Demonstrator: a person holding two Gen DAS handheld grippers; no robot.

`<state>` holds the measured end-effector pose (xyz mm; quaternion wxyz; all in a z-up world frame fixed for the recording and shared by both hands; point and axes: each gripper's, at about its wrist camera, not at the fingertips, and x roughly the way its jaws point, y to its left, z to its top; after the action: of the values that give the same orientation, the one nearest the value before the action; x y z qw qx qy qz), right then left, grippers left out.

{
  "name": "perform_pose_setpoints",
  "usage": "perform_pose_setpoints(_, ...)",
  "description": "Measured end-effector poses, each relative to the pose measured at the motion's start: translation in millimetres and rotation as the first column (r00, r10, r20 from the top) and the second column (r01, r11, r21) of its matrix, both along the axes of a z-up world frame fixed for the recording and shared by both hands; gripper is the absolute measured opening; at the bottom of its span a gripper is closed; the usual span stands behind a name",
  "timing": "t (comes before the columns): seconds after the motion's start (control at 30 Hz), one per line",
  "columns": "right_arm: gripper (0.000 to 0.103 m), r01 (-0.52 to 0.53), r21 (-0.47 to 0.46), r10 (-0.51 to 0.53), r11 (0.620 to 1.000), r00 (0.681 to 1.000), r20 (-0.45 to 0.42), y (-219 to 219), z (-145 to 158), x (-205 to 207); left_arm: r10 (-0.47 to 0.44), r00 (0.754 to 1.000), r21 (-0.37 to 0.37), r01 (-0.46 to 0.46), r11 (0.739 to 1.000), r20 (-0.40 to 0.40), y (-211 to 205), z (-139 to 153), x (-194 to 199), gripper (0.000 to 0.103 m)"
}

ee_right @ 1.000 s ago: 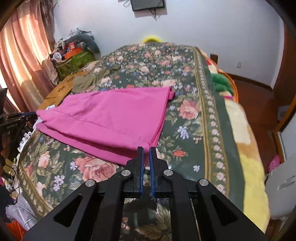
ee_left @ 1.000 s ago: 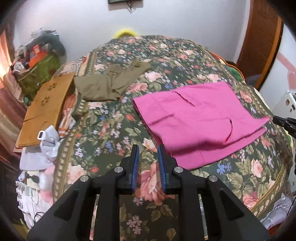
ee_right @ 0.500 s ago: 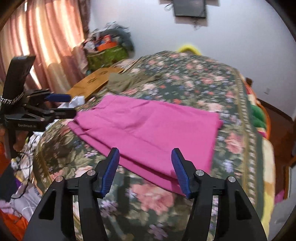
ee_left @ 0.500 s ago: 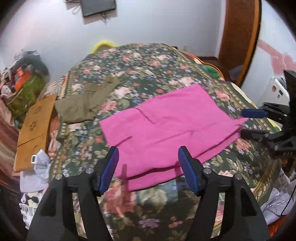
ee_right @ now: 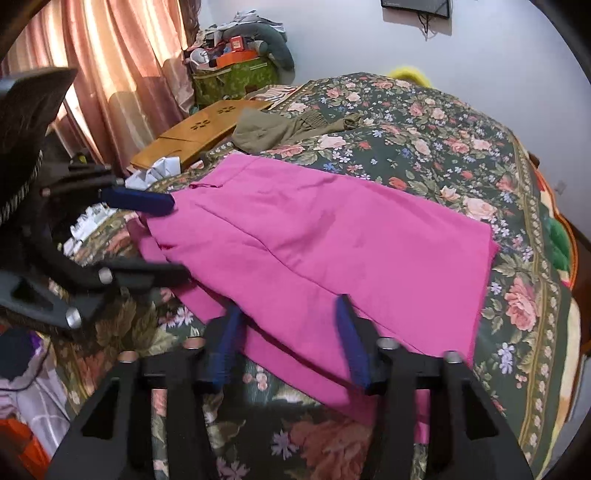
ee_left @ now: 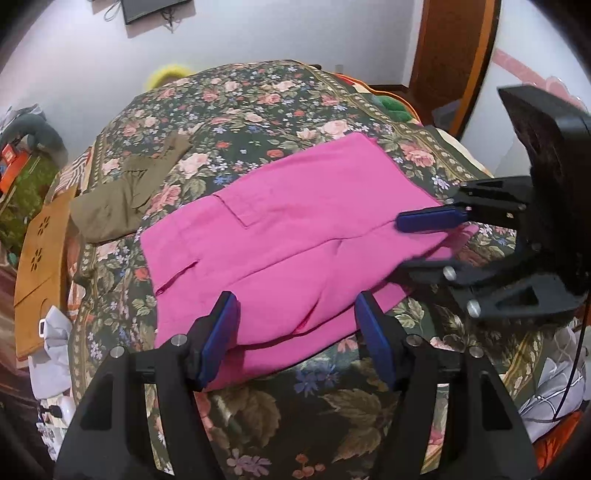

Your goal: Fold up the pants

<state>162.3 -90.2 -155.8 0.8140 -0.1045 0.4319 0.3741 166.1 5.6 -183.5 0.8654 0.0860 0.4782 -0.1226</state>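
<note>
Lying flat on the bed's floral cover (ee_left: 258, 110) are one pair of pink pants (ee_left: 295, 236), folded so that two layers show along the near edge, with a pocket seam visible on top. You have them spread across the near half of the bed, the long side running left to right in front of you.

Your left gripper (ee_left: 297, 339) is at the near edge of the pants, its two blue-padded fingers (ee_left: 218, 336) spread wide, with pink cloth showing between them; nothing is pinched. Your right gripper (ee_right: 290, 339) stands likewise at the near edge, its two fingers apart over the lower layer, gripping nothing. Each gripper appears in the other's view: the right one (ee_left: 428, 240) at the right-hand end of the pants, the left one (ee_right: 155, 236) at the left-hand end, both with fingers open around the edge of the cloth.

Beyond the pants you have one olive-green garment (ee_left: 125, 195) lying crumpled on the cover, well apart from the pink cloth. One wooden board with flower cut-outs (ee_right: 199, 129) rests beside the bed near it. One curtain (ee_right: 103, 74) hangs behind the board. One dark screen (ee_left: 155, 9) is mounted on the wall, and one wooden door (ee_left: 454, 55) stands to the right.
</note>
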Motion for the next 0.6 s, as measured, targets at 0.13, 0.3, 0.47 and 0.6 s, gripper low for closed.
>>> perform_pose_setpoints(0.13,0.01,0.005,0.03,-0.005,1.0,1.0,0.013,1.9,3.9,-2.9,-0.005,1.0,0.029,0.005,1.0,0.011,-6.2,-3.9,4.4,0.064)
perform_pose_setpoints(0.3,0.007,0.005,0.07,-0.009,0.998,0.998,0.056,-1.1,14.4,-9.8,-0.014,0.998,0.063,0.011,0.998,0.061,-11.7,-0.3,3.3,0.022)
perform_pose_setpoints(0.47,0.006,-0.009,0.082,0.003,0.997,0.997,0.08,-3.1,23.6,-15.7,-0.024,0.995,0.053,0.019,0.998,0.098,-12.9,10.6,-2.6,0.01)
perform_pose_setpoints(0.6,0.006,-0.017,0.082,0.01,0.996,0.997,0.077,-4.3,23.0,-21.2,-0.023,0.996,0.028,0.02,0.999,0.09,-11.1,13.2,-8.3,0.009)
